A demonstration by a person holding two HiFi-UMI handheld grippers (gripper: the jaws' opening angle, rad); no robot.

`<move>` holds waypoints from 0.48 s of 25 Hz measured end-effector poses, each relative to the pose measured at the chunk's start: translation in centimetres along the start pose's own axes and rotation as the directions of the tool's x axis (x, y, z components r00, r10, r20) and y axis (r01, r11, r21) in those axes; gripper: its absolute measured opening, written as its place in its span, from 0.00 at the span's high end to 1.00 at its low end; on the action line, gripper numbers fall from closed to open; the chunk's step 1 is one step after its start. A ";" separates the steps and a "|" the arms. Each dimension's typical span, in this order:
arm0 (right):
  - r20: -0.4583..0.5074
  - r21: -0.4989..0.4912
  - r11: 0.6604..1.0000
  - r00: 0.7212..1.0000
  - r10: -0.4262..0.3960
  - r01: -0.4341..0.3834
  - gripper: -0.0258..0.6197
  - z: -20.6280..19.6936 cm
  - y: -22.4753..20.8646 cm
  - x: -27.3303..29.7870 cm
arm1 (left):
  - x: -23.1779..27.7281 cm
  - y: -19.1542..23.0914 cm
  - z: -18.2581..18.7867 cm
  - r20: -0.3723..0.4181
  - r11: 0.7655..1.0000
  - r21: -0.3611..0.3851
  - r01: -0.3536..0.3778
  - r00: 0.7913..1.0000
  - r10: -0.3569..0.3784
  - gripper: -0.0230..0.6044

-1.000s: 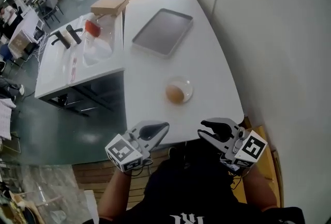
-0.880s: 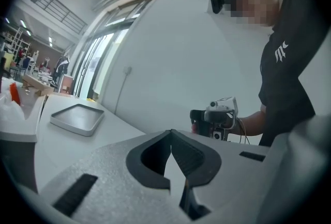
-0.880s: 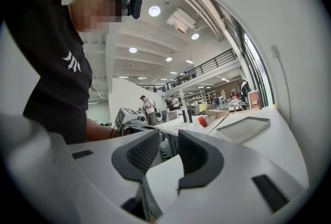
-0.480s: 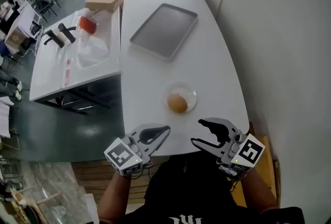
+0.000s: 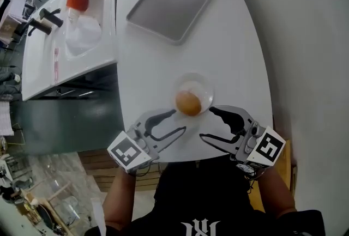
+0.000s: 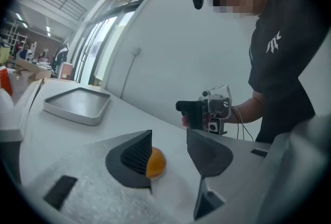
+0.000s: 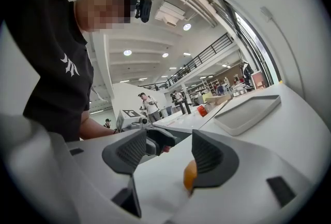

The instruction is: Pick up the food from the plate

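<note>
We are flanking the round orange food, sitting on its small clear plate: left gripper at seven o'clock, jaws opening partway; right gripper at five o'clock, jaws opening wide; both empty, readying a grab.

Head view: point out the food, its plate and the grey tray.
food (image 5: 188, 103), head view, middle of its top.
plate (image 5: 203, 83), head view, bare far rim.
grey tray (image 5: 172, 3), head view, centre of its floor.
</note>
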State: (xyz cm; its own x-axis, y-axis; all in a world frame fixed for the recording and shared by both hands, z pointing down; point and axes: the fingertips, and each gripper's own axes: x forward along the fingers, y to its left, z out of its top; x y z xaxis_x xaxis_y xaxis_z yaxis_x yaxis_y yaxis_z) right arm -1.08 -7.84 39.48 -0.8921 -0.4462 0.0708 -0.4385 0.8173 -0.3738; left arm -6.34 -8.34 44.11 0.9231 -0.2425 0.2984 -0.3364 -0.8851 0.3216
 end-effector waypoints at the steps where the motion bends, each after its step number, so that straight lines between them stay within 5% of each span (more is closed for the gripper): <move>1: -0.002 0.017 1.000 1.000 -0.003 0.003 0.58 -0.3 -0.5 0.0 | 0.5 0.6 -0.2 -0.022 1.000 0.021 0.017 1.000 -0.017 0.66; 7: -0.028 0.053 0.997 0.998 -0.052 0.053 0.58 -1.9 -3.4 -0.6 | 3.7 3.2 -1.8 -0.156 0.980 0.171 0.103 0.985 -0.076 0.50; 12: -0.028 0.084 0.993 0.997 -0.075 0.077 0.58 -2.8 -5.6 -0.8 | 5.8 4.3 -3.2 -0.277 0.944 0.257 0.208 0.952 -0.134 0.46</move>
State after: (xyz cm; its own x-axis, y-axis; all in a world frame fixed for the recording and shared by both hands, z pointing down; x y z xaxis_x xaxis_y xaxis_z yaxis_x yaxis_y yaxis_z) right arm 1.81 -11.02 44.08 -0.8593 -0.4962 0.1245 -0.4956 0.7470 -0.4431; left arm -2.98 -12.32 50.09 0.8720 -0.0023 0.4896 -0.0782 -0.9878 0.1347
